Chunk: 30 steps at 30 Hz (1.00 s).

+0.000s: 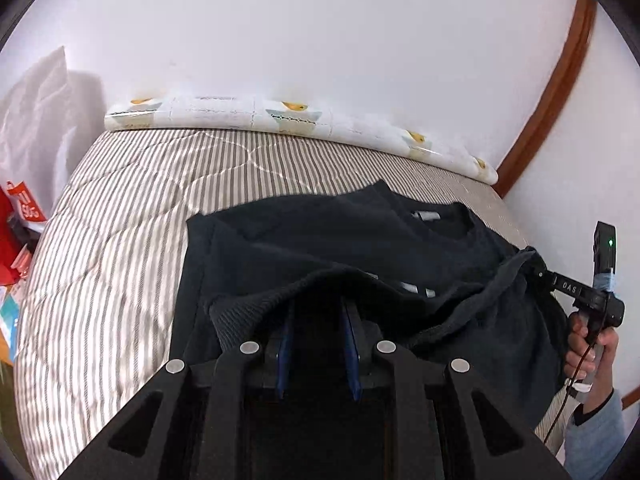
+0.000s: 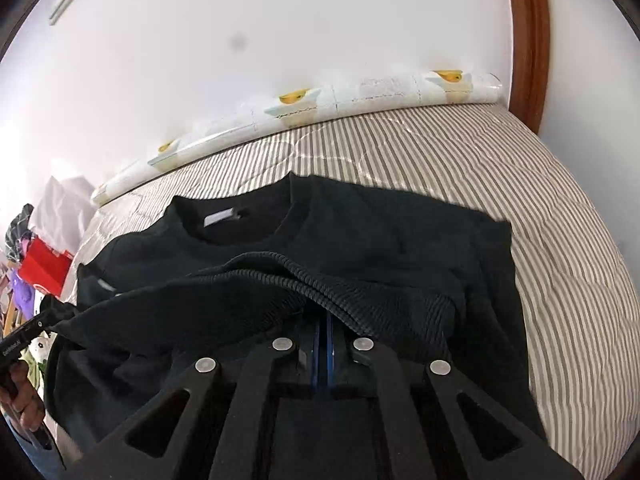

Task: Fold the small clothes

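Note:
A black sweatshirt lies on the striped bed, neck toward the wall, its ribbed hem lifted and folded toward the collar. It also shows in the right wrist view. My left gripper has its blue pads a little apart with the ribbed hem draped over the tips. My right gripper has its pads pressed together on the ribbed hem. The right gripper also shows in the left wrist view, pinching the hem's far corner. The left gripper shows at the left edge of the right wrist view.
The striped quilted bed runs to a white wall. A patterned roll lies along the bed's far edge. A red bag and clutter sit off the bed's left side. A brown door frame stands at the right.

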Tool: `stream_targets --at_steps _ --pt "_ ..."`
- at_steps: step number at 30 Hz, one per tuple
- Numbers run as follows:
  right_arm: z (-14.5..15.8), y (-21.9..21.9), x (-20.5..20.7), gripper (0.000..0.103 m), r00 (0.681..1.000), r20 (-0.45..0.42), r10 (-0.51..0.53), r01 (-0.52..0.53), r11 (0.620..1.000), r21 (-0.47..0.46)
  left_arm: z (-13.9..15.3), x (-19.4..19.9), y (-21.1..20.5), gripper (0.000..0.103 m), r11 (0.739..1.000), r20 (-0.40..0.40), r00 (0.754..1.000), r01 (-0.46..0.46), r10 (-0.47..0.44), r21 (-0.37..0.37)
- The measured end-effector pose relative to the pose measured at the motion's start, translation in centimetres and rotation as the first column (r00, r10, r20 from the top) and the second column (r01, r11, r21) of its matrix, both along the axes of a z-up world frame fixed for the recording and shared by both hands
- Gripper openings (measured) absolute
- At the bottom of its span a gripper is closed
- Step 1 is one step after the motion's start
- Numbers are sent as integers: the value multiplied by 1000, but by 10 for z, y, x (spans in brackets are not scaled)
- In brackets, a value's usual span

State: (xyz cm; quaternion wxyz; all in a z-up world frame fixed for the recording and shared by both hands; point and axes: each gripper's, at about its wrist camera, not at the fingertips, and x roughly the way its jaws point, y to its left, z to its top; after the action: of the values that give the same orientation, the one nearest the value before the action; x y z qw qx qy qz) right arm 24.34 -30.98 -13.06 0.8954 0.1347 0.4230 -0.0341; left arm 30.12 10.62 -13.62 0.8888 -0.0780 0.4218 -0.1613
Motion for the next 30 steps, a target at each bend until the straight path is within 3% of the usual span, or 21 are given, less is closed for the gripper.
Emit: stream_targets --at_steps 4,6,9,11,15,17,21,25,30 --pt "10 2 9 0 1000 10 22 -22 998 -53 9 19 -4 20 999 9 1000 15 -14 -39" --pt "15 5 10 2 999 13 47 -45 996 -80 20 19 -9 31 996 27 998 52 -50 -75" --pt "34 4 0 13 995 70 71 -63 992 -112 34 9 -13 51 991 91 992 99 -91 -92" --pt "49 1 -10 31 990 118 81 -69 992 -107 41 0 -15 51 993 121 988 107 -99 -58" --pt "62 -5 -27 37 987 142 71 -53 991 -126 39 -12 -2 52 997 109 991 75 -71 -30" --pt "59 -8 -34 46 990 122 75 -57 988 -142 35 -17 8 56 998 101 994 52 -49 -20" --pt "40 -14 -34 48 996 67 51 -39 984 -172 21 -23 30 61 998 74 997 -23 19 57" --pt "15 -22 -13 48 1000 11 27 -24 983 -182 5 -13 34 61 993 26 999 -30 27 115" --pt "-10 -34 13 48 999 -44 -5 -2 990 -141 0 8 30 61 989 62 998 -1 -8 148"
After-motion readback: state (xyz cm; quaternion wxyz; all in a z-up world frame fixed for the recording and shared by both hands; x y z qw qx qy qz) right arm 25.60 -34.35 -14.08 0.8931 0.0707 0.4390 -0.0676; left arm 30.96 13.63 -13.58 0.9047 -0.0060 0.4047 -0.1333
